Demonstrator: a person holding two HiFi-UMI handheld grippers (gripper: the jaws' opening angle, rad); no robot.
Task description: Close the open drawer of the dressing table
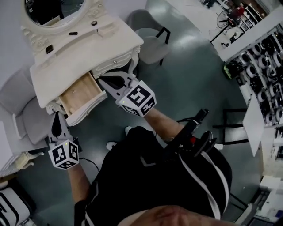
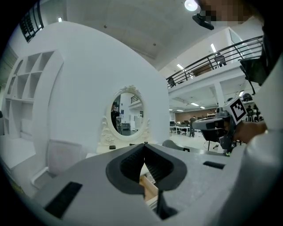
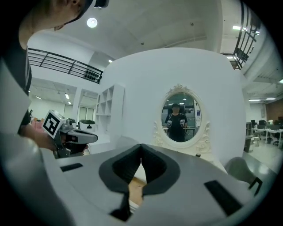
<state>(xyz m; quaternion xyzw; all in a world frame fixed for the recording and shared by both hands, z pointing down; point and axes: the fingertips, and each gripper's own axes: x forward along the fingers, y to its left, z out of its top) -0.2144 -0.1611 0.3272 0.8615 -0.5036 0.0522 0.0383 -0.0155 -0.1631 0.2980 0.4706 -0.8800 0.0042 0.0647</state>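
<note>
head view, table: cream-white carved dressing table (image 1: 110,42) with an oval mirror (image 1: 53,11) is standing at upper left.
head view, drawer: pale wood-lined drawer with white front (image 1: 82,90) is sticking well out of the table, looking empty.
head view, left gripper: left gripper (image 1: 56,118) is pointing at the left end of the drawer front, just beside it; can't tell if it is touching.
head view, right gripper: right gripper (image 1: 106,81) is sitting just beside the drawer's right front corner; contact is also unclear.
left gripper view, jaws: dark pads are pressing together, pinching nothing; drawer wood (image 2: 149,187) is showing just beyond them.
right gripper view, jaws: pads are meeting too, holding nothing; drawer wood (image 3: 136,189) is lying straight ahead, and the other gripper (image 3: 88,137) is hovering off to the side.
progress: nothing is done yet, since the drawer is fully open. Both grippers are lining up at its front.
left to do: likely pushing the front in until it sits flush with the table.
</note>
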